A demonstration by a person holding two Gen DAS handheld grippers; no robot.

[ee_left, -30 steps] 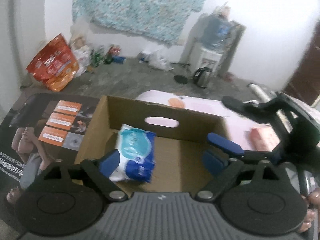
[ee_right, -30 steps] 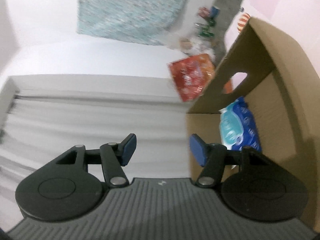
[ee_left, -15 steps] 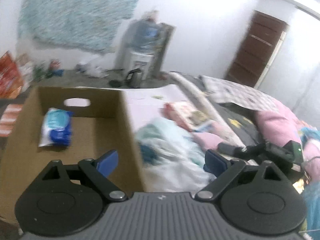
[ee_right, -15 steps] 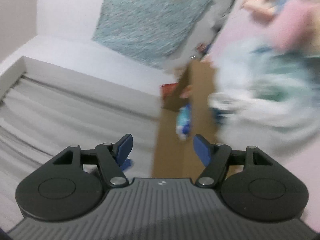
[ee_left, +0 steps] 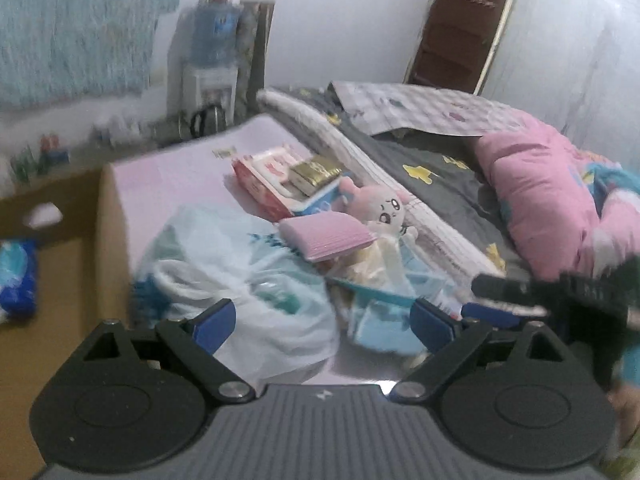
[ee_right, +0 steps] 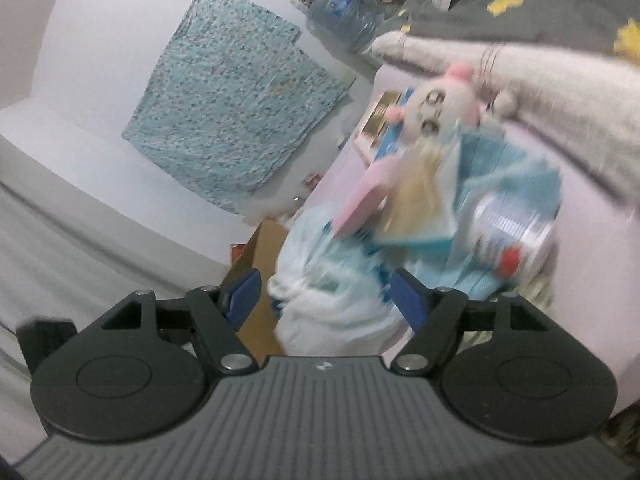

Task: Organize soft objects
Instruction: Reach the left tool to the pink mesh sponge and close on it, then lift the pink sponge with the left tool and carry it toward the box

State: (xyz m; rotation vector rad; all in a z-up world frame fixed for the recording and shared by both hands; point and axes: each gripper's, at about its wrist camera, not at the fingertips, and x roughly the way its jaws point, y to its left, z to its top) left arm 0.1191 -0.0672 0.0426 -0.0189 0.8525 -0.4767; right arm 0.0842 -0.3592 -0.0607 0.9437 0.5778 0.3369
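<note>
A cardboard box point(ee_left: 108, 216) stands at the left with a blue wipes pack point(ee_left: 16, 280) inside. A pile lies on the pink sheet: a white plastic bag point(ee_left: 240, 280), a pink plush toy point(ee_left: 380, 208), a pink ribbed pad point(ee_left: 324, 236), light blue cloth point(ee_left: 384, 320) and red-and-white packets point(ee_left: 272, 176). My left gripper point(ee_left: 324, 320) is open and empty over the bag. My right gripper point(ee_right: 324, 296) is open and empty, facing the bag point(ee_right: 332, 312), the plush point(ee_right: 440, 112) and a silver can point(ee_right: 512, 236). The right gripper also shows in the left wrist view point(ee_left: 504, 288).
A pink pillow point(ee_left: 552, 200) and a dark star-print blanket point(ee_left: 432, 168) lie at the right. A rolled white towel point(ee_right: 520, 76) runs beside the pile. A water dispenser point(ee_left: 212, 52) stands by the far wall, and a brown door point(ee_left: 460, 24) is behind the bed.
Both grippers have swung from the box to the right, toward the pile on the bed. Both stayed open and empty. The wipes pack stays in the box.
</note>
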